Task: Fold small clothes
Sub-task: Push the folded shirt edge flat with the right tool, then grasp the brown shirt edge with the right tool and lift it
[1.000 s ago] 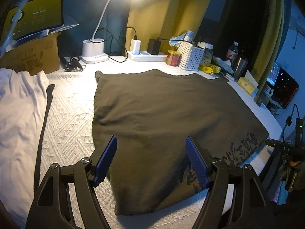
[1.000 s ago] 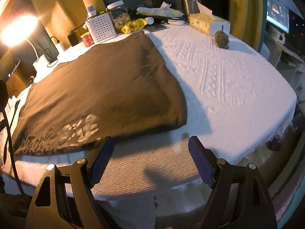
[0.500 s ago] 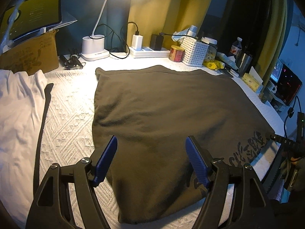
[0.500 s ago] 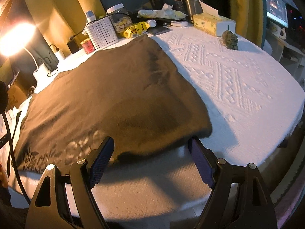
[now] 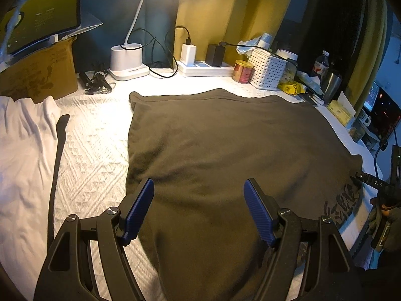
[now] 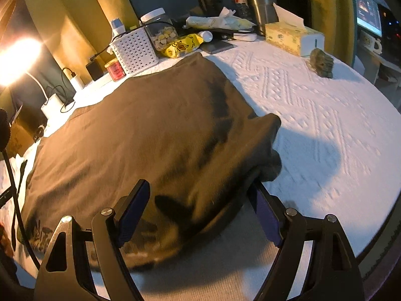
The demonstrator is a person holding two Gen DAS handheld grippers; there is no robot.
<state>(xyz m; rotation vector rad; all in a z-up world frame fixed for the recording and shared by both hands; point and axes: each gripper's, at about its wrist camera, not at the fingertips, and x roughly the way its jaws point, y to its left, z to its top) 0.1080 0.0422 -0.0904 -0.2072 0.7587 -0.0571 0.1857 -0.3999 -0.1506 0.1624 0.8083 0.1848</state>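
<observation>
A dark olive garment (image 5: pixel 225 150) lies spread flat on the white textured table cover (image 5: pixel 92 150), with pale print along its near edge (image 5: pixel 343 203). My left gripper (image 5: pixel 199 208) is open above the garment's near left part, and its blue pads (image 5: pixel 139 210) touch nothing. In the right wrist view the same garment (image 6: pixel 150 138) fills the middle. My right gripper (image 6: pixel 200 210) is open and straddles the near right corner (image 6: pixel 265 145), which is bunched and raised. That cloth partly hides the right pad (image 6: pixel 265 215).
A white garment (image 5: pixel 22 150) lies crumpled at the left. Along the back stand a cardboard box (image 5: pixel 37 75), lamp base (image 5: pixel 127 60), power strip (image 5: pixel 205 66), red tin (image 5: pixel 241 71) and white basket (image 5: pixel 267 67). A tissue box (image 6: pixel 293 37) and a small dark lump (image 6: pixel 322 62) sit at the right.
Both grippers have moved forward over the garment. The right one went from bare cover in front of it to straddling its near right corner, which has bunched up.
</observation>
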